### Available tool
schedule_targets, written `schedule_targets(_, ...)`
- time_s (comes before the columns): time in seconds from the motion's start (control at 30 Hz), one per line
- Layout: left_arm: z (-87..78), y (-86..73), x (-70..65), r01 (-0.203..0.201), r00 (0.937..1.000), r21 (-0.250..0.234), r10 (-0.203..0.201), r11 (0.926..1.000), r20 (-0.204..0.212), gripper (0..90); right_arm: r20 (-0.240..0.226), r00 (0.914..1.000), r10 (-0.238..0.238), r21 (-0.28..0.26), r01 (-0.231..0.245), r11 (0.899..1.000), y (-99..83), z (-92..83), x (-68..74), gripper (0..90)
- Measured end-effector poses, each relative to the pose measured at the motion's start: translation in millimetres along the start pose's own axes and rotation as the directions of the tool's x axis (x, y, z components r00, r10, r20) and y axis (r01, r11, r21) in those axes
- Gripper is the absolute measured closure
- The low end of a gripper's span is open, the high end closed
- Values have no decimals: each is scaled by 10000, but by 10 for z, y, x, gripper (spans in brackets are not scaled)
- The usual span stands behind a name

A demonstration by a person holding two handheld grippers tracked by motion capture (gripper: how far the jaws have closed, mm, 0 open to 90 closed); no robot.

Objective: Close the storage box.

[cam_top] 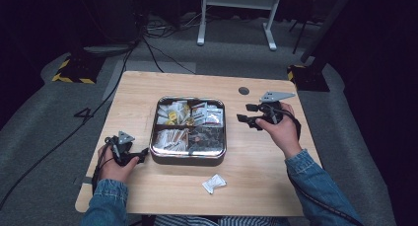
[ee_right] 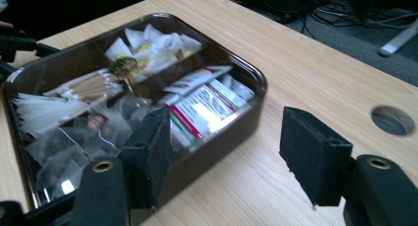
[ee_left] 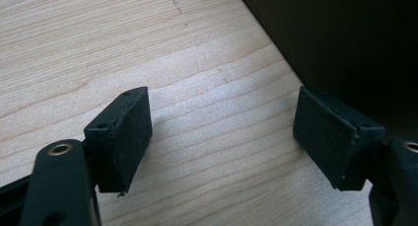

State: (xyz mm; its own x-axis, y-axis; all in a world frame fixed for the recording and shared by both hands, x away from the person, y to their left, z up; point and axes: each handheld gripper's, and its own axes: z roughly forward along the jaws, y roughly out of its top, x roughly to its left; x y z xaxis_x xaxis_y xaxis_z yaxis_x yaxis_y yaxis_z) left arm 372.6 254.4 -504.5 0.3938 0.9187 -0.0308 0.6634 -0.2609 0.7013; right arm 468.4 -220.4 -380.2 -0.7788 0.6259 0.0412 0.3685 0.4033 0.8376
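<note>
My right gripper (cam_top: 248,113) hangs just off the right side of the metal tray (cam_top: 188,155), jaws spread and gripping nothing; in the right gripper view its pads (ee_right: 315,157) frame the tray's rim (ee_right: 256,95) and the bare table (ee_right: 305,73) beside it. My left gripper (cam_top: 138,154) rests on the table at the tray's near left corner, also released and empty, with plain wood (ee_left: 217,137) between its pads (ee_left: 125,137).

The tray is divided into compartments packed with sachets: red-and-white packets (ee_right: 209,105) on the right far side, white ones (ee_right: 153,48) beyond them, clear wrapped pieces (ee_right: 79,147) in the near part. One white sachet (cam_top: 214,183) lies alone on the table, near the front edge and well apart from both grippers.

I judge the risk lies in how crowded the tray is. The packets overlap and look slick, so a dip into them could pinch two at once, or let one slide out of the pads. A jaw could also catch the rim and shove the whole tray, since my left gripper is beside it but not bracing it.
</note>
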Motion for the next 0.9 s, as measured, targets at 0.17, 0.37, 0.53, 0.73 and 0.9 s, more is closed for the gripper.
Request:
schedule_targets(0.17, 8, 8, 1, -12, 10000, -2, 12, 10000, 23, 231, 258, 9990, 356, 61, -358, 9993, -174, -107, -110, 377)
schedule_targets(0.37, 16, 17, 1, -37, 10000, 15, 37, 10000, 31, 230, 565, 9950, 825, 108, -832, 9965, -378, -218, -226, 377)
schedule_targets(0.53, 16, 17, -1, -42, 10000, 16, 41, 10000, 23, 230, 701, 9904, 1192, 60, -1199, 9928, -562, -265, -306, 380)
schedule_targets(0.73, 17, 17, -1, -34, 10000, 12, 34, 10000, 23, 230, 1050, 9818, 1583, 437, -1636, 9856, -774, -280, -430, 384)
schedule_targets(0.9, 17, 17, -1, -31, 10000, 13, 31, 10000, 25, 230, 1315, 9769, 1687, 667, -1785, 9817, -895, -292, -507, 377)
